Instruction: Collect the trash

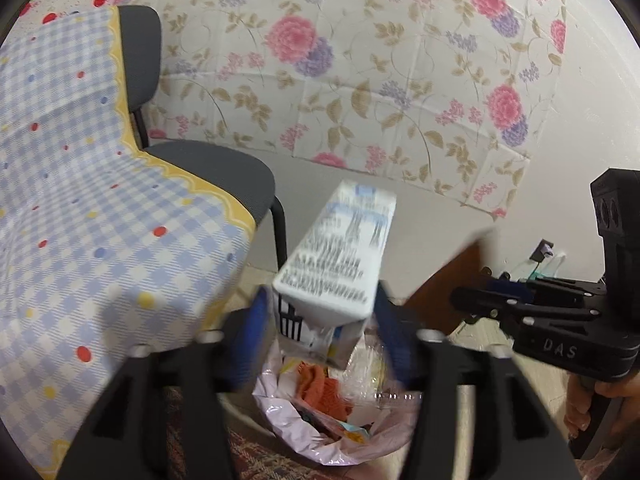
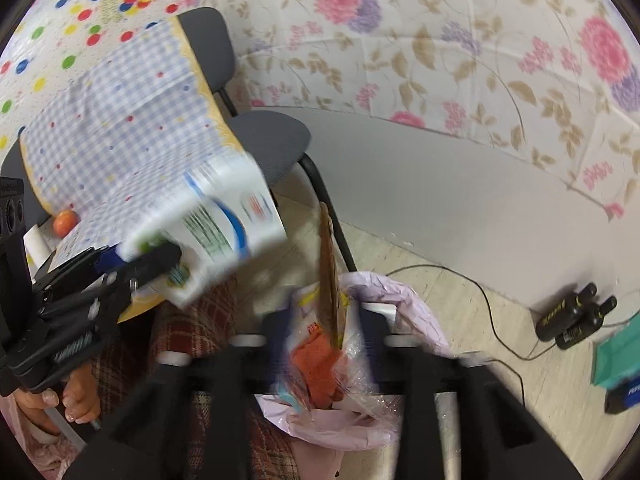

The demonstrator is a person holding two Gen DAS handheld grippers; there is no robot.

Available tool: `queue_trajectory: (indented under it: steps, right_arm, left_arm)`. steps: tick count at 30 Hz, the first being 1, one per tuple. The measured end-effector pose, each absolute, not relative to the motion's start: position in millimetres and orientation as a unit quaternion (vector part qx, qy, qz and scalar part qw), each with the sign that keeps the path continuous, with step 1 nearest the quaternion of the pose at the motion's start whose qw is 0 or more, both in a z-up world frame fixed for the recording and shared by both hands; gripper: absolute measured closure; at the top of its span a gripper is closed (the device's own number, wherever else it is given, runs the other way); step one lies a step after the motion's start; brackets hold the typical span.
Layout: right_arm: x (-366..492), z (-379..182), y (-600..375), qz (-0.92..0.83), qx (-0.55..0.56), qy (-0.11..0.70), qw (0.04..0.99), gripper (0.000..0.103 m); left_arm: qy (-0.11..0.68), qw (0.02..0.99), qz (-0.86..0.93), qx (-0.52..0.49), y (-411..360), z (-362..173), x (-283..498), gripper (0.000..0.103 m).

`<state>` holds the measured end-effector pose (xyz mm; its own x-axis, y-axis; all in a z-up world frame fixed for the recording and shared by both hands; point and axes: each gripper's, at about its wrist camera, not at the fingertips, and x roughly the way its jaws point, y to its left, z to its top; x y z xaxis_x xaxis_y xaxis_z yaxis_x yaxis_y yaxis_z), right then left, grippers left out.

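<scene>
1. Floral-papered wall (image 1: 360, 80); grey chair (image 1: 216, 172) beside a checked tablecloth (image 1: 80, 200).
2. Left gripper (image 1: 324, 320) clamped a white carton (image 1: 340, 256) directly above the pink-lined bin (image 1: 320, 440).
3. Right gripper (image 2: 324, 324) pinched a thin brown cardboard piece (image 2: 330, 276), edge-on over the same bin; orange cloth (image 2: 316, 364) lay inside.

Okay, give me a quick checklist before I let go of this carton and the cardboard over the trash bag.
1. Left gripper shut on carton: ok.
2. Carton over the trash bag opening: ok.
3. Right gripper shut on cardboard piece: ok.
4. Cardboard piece above the bag: ok.
5. Room left in the bag, orange cloth on top: cannot tell.
</scene>
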<state>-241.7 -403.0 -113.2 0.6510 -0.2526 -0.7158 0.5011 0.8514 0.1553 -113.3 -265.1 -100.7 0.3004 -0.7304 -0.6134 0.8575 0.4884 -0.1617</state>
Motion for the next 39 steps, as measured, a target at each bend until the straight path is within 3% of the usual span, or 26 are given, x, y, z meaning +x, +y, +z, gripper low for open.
queue_trajectory:
  steps: [11,19,39]
  right_arm:
    - [-236,-95,-399,-0.203,0.161,0.338,0.905,0.045]
    - [-207,-62,-363,-0.161,0.124,0.326,0.923,0.016]
    - [-142,16,-285,-0.068,0.045,0.289,0.954,0.01]
  left_arm:
    - [0.326,0.824,-0.449,0.114,-241,-97,-97,0.027]
    - [0.308,0.857,-0.394,0.123,-202,-65,-86,0.01]
    - [0.312,0.932,-0.15,0.11,-71,1,-53,0.007]
